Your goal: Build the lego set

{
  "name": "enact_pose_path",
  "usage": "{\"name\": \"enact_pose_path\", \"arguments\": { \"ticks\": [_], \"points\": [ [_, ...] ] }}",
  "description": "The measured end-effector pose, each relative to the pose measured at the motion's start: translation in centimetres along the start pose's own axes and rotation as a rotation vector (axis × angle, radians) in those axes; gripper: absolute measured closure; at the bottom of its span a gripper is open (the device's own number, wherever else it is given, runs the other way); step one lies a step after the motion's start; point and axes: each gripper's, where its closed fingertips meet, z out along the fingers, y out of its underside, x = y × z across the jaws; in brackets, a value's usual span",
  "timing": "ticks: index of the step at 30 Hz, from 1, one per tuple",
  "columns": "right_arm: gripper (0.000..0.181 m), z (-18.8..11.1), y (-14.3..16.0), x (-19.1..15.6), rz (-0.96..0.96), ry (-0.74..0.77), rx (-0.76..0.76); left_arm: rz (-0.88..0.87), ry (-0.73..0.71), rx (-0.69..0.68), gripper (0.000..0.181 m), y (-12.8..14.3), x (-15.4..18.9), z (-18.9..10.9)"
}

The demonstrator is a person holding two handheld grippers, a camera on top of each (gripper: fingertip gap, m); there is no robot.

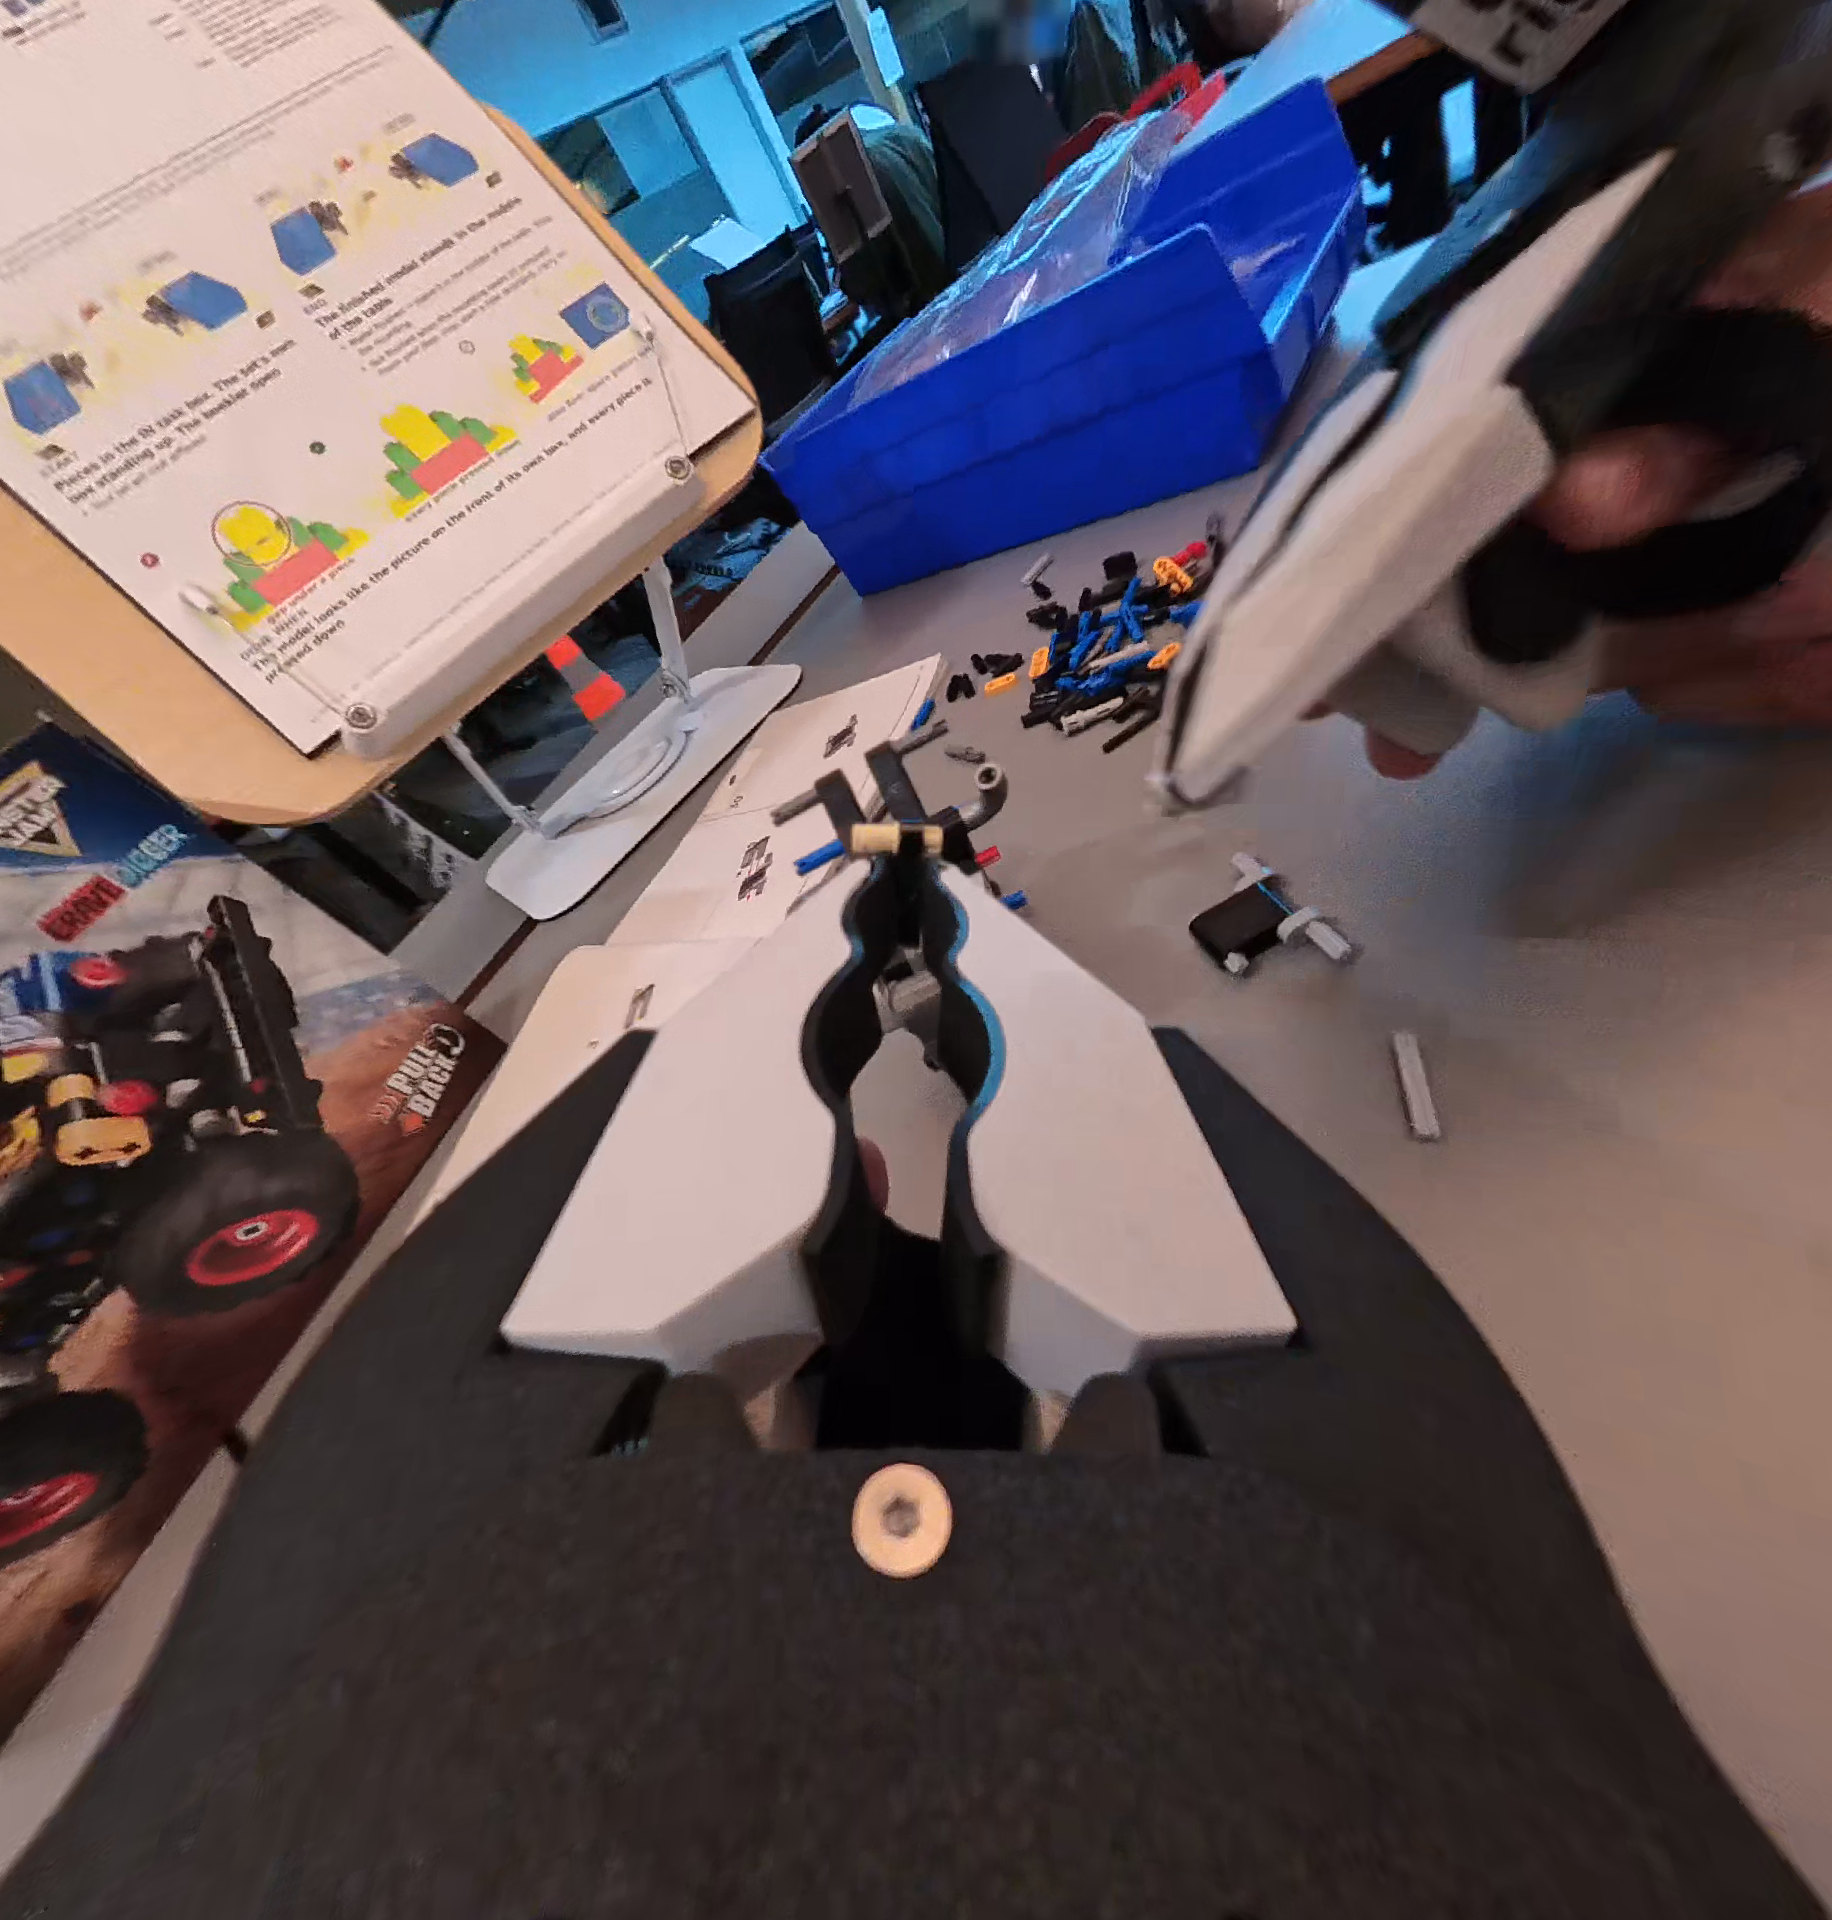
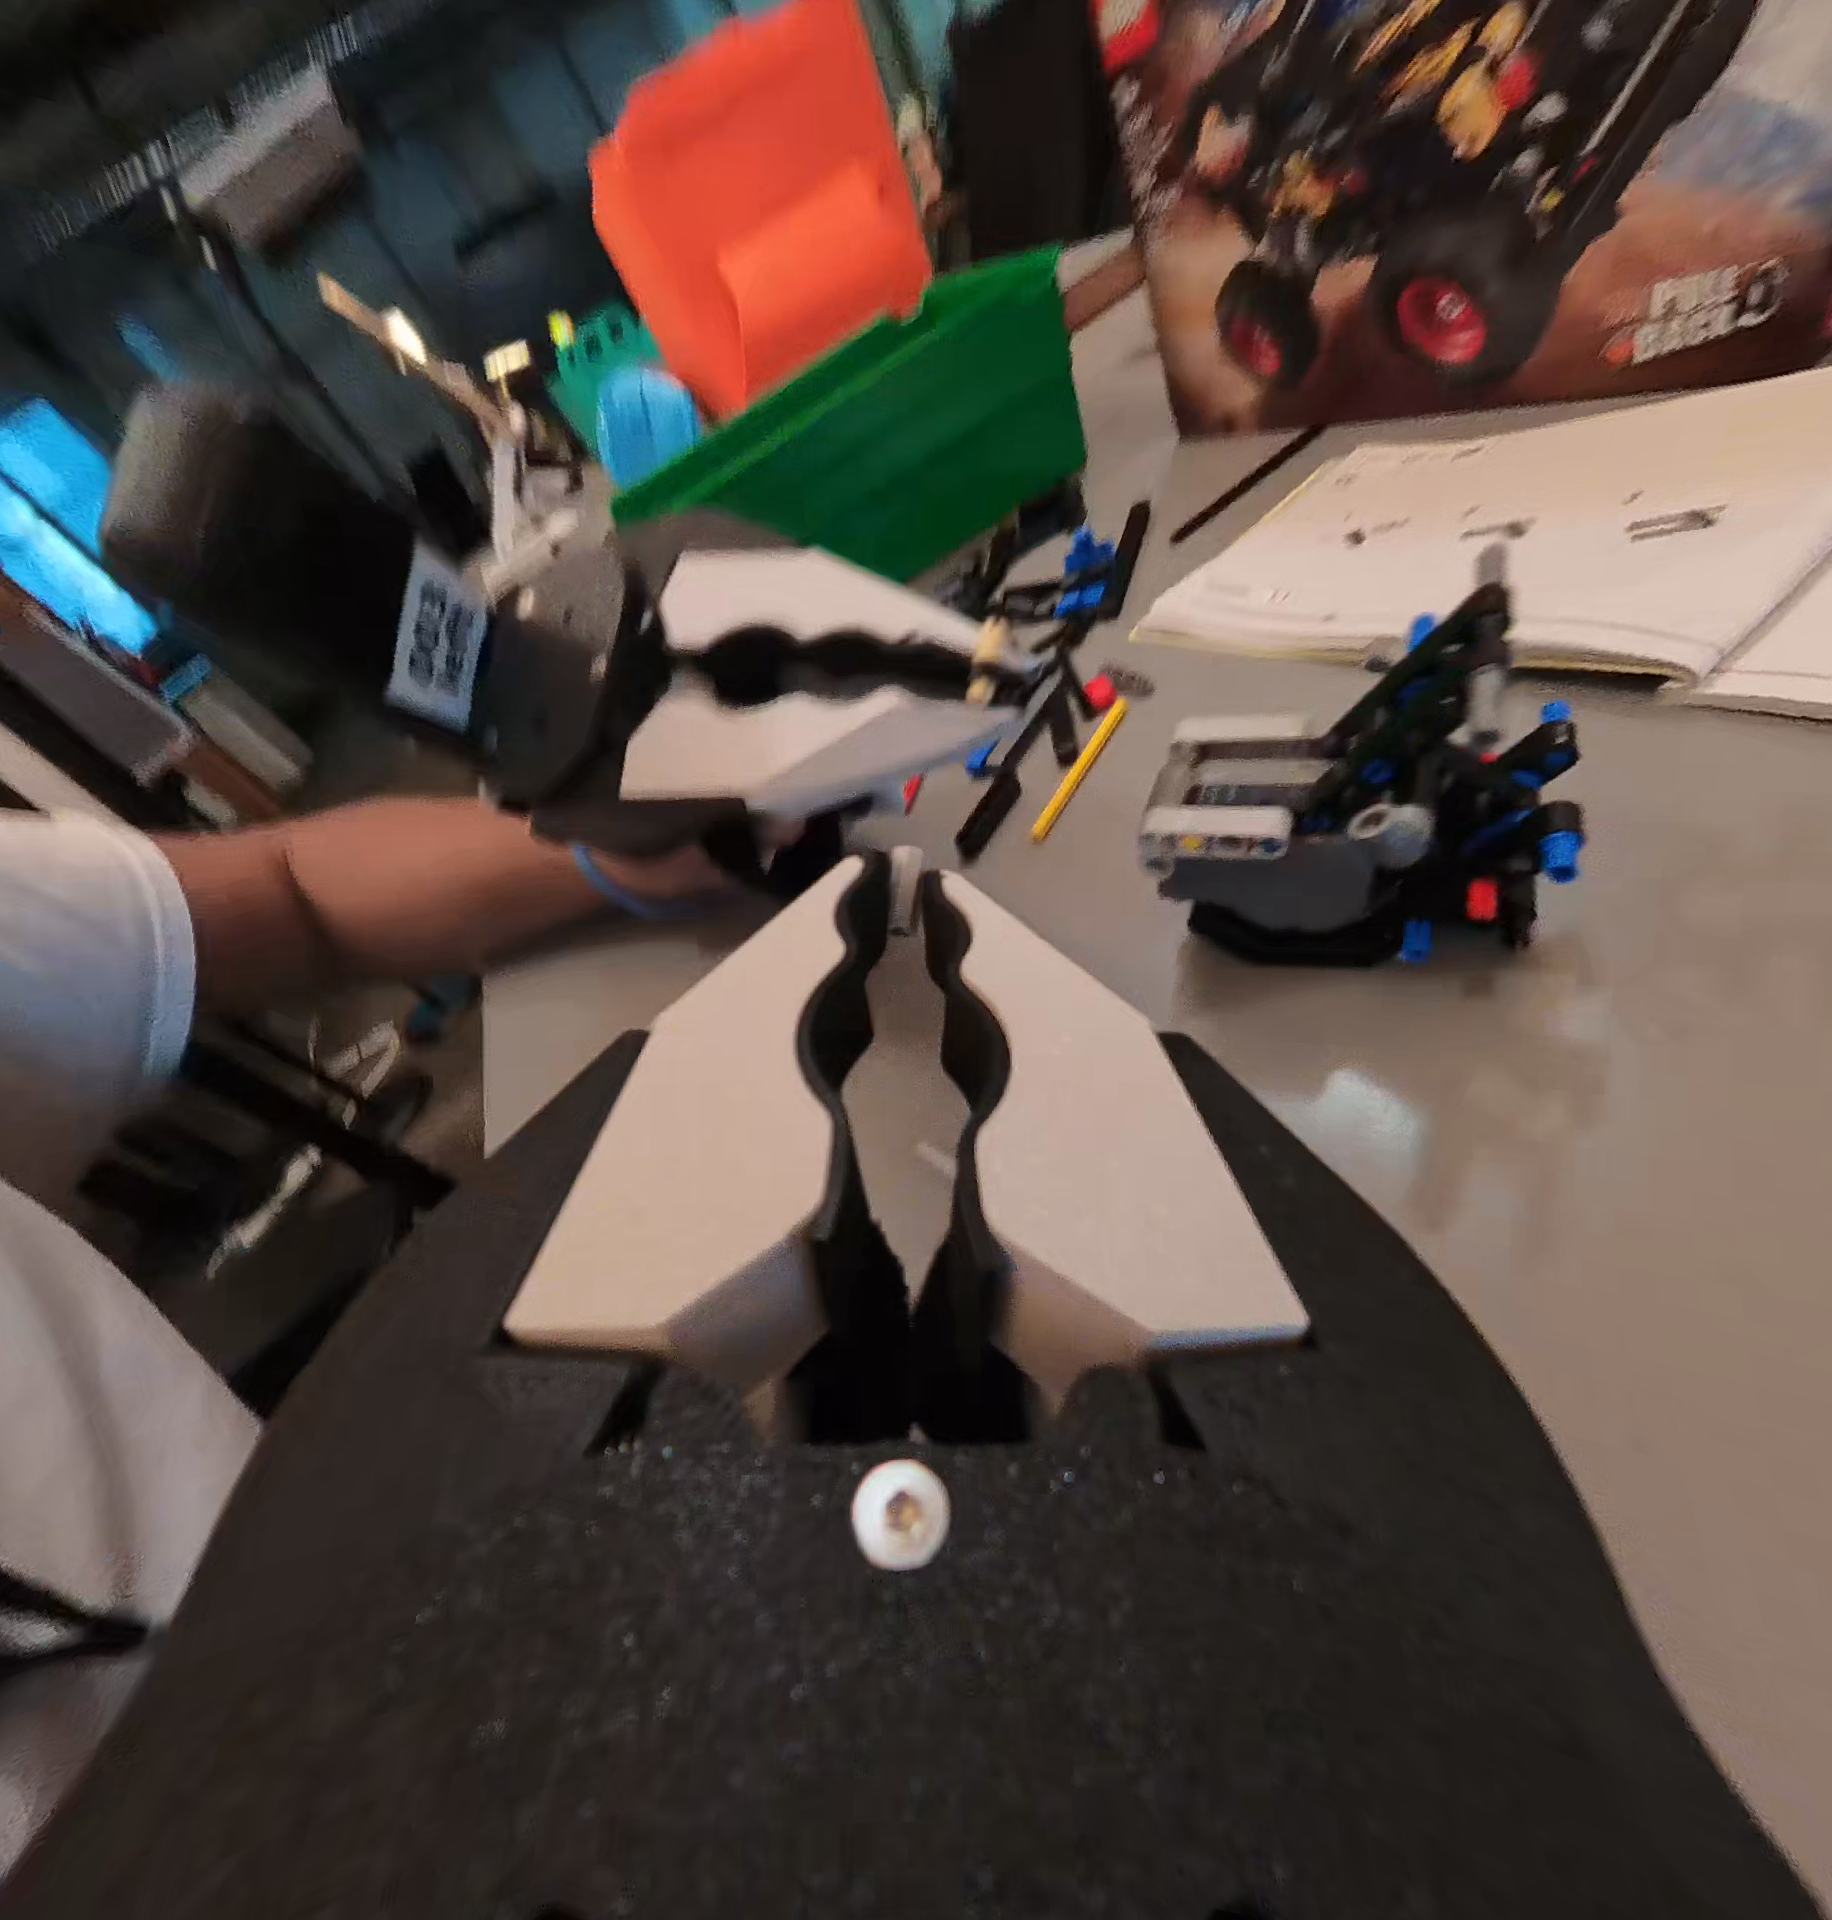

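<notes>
My left gripper (image 1: 896,868) is shut on a small black sub-assembly (image 1: 891,800) with tan pins and grey and blue parts, held above the open booklet (image 1: 787,821). In the right wrist view the left gripper (image 2: 1000,675) holds that sub-assembly (image 2: 1047,717) out to the left. My right gripper (image 2: 901,883) is shut on a small light grey piece (image 2: 904,899). The right gripper (image 1: 1182,784) also shows at upper right in the left wrist view, tip near the table. The partly built model (image 2: 1359,821) stands on the grey table (image 2: 1514,1143).
Loose pieces (image 1: 1099,644) lie before blue bins (image 1: 1047,416). A black part with a grey axle (image 1: 1260,925) and a grey axle (image 1: 1416,1086) lie apart. An instruction stand (image 1: 320,364), the set's box (image 2: 1463,208), a yellow axle (image 2: 1078,769) and a green bin (image 2: 891,436) surround the area. The tips of one gripper are about 5 cm away from the tips of the other.
</notes>
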Motion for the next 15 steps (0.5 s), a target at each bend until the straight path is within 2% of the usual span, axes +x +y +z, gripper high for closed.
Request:
{"name": "enact_pose_path", "arguments": {
  "ticks": [2, 5, 15],
  "points": [
    [0.176, 0.3, -0.8, 0.9, 0.027, 0.010, 0.066, 0.034, -0.019, -0.039, 0.180, 0.5, 0.1, 0.3],
    [0.176, 0.6, -1.3, 0.9, 0.088, -0.001, 0.077, 0.066, -0.039, -0.034, 0.180, 0.3, 0.4, 0.3],
    [0.176, 0.9, -1.5, 0.6, 0.089, 0.009, 0.121, -0.028, 0.000, 0.012, 0.180, -0.8, 1.3, 0.1]
  ]
}}
